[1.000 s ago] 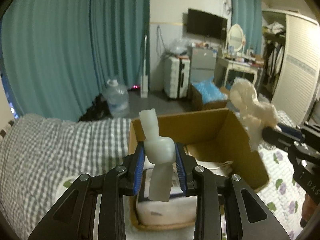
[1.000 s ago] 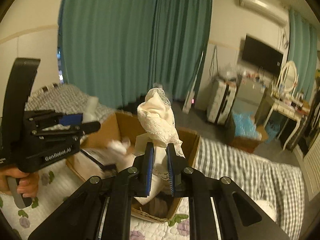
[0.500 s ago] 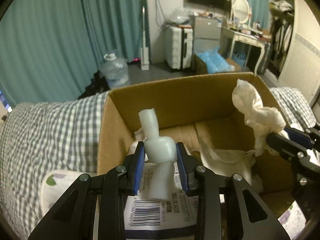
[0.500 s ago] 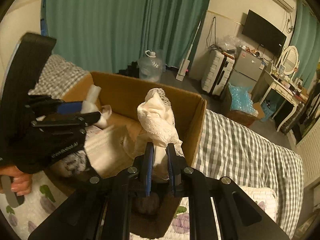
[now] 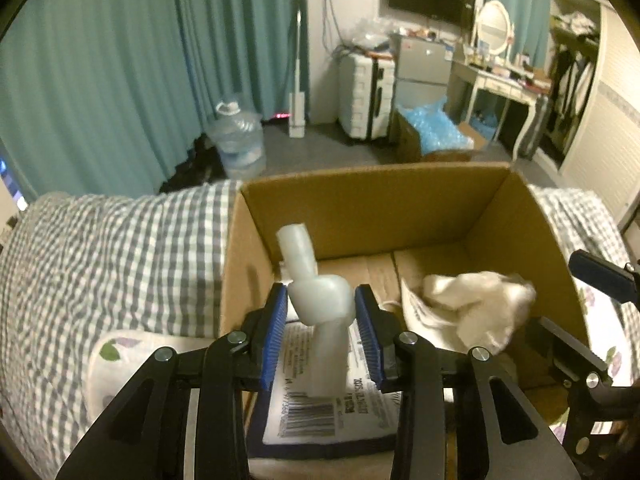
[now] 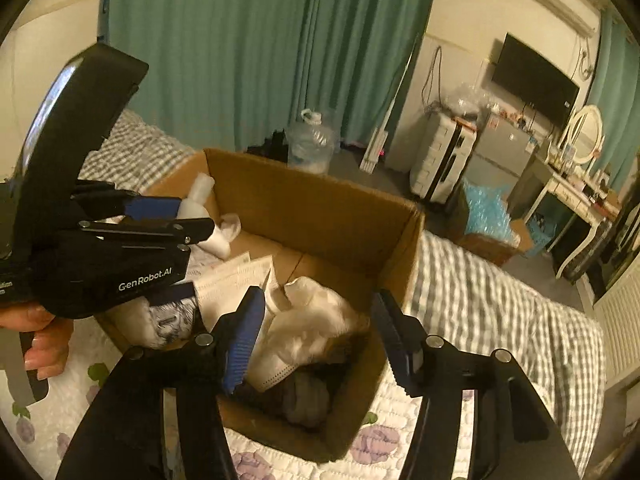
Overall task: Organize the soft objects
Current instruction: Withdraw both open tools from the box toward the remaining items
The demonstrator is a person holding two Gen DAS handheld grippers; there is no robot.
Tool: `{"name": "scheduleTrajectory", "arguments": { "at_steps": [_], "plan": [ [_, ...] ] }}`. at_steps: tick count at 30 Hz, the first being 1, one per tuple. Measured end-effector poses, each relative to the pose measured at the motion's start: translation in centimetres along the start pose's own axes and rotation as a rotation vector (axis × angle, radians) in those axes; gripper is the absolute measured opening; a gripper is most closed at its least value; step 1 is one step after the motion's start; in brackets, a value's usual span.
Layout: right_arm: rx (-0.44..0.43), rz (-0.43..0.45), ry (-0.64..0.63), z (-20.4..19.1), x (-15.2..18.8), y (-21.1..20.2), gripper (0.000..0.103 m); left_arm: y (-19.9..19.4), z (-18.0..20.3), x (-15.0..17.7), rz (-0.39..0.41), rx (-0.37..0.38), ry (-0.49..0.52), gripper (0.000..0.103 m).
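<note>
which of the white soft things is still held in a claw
The knotted pale item, pinched between the left claw pads above the cardboard box. The lacy white cloth lies loose inside; the right claw is open.

Brown cardboard box (image 5: 372, 204), cream cloth (image 6: 316, 320), grey-and-white checked bedspread (image 5: 120, 248), teal curtains (image 5: 140, 60).

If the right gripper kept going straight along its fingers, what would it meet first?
Most likely the crumpled white lace cloth lying in the brown cardboard box, right between the open fingers of the right gripper. Depth is uncertain through the fisheye, but nothing shows in front of it.
</note>
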State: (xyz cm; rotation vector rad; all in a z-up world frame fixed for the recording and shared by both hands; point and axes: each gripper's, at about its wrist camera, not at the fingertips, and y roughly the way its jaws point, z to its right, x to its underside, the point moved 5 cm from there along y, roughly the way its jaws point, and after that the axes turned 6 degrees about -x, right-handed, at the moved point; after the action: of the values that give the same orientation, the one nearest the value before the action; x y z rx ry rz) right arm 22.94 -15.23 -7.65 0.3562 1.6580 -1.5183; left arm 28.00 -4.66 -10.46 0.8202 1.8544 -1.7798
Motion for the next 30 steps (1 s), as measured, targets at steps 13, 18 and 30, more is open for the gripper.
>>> {"name": "scheduleTrajectory", "arguments": {
  "at_steps": [13, 18, 30],
  "plan": [
    [0.035, 0.181, 0.026, -0.5, -2.5, -8.4, 0.07, -10.6, -2.6, -2.5, 0.31, -0.011, -0.132, 0.089],
    [0.034, 0.237, 0.043, -1.1, -3.5, -11.5, 0.077, -13.7, -3.8, -3.7, 0.36, -0.029, -0.163, 0.089],
    [0.027, 0.344, 0.025, -3.2, -5.0, -17.8, 0.097, -19.7, -7.2, -3.5, 0.444, -0.104, -0.201, 0.09]
  ]
}}
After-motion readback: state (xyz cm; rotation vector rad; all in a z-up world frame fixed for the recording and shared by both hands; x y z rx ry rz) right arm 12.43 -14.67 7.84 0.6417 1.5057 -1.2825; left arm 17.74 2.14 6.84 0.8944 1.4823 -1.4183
